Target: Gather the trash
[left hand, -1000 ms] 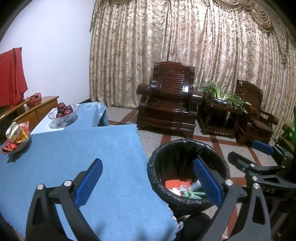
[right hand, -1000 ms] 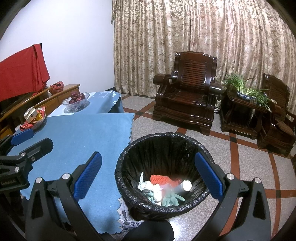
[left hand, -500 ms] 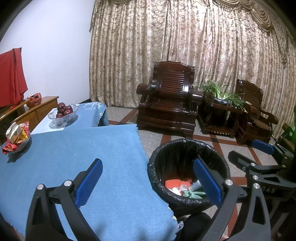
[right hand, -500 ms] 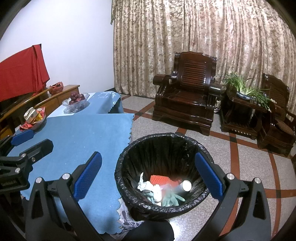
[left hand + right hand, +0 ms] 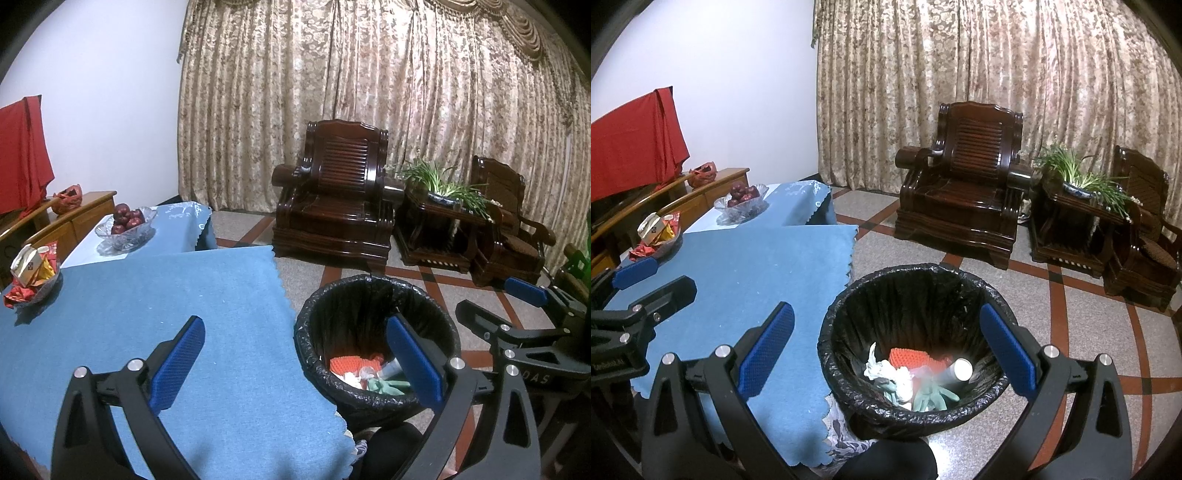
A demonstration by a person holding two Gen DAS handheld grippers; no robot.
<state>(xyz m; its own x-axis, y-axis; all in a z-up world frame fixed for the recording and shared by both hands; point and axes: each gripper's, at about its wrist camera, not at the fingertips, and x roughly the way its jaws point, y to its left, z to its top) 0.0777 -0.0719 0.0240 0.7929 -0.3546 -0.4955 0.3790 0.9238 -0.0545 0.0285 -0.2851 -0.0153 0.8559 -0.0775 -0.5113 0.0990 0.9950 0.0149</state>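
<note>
A bin lined with a black bag (image 5: 849,314) stands on the floor beside the blue-clothed table (image 5: 757,266); it also shows in the left wrist view (image 5: 332,306). Inside lie an orange mesh piece (image 5: 908,357), white crumpled paper (image 5: 882,371), a green glove (image 5: 931,395) and a silver can (image 5: 960,370). My right gripper (image 5: 886,350) is open and empty above the bin. My left gripper (image 5: 295,354) is open and empty over the table's edge. Each gripper shows in the other's view, the right one (image 5: 513,314) and the left one (image 5: 646,284).
A glass bowl of red fruit (image 5: 127,225) and a dish of snack packets (image 5: 31,275) sit at the table's far left. Dark wooden armchairs (image 5: 340,206) and a side table with a plant (image 5: 443,192) stand before the curtain. A wooden sideboard (image 5: 74,218) lines the left wall.
</note>
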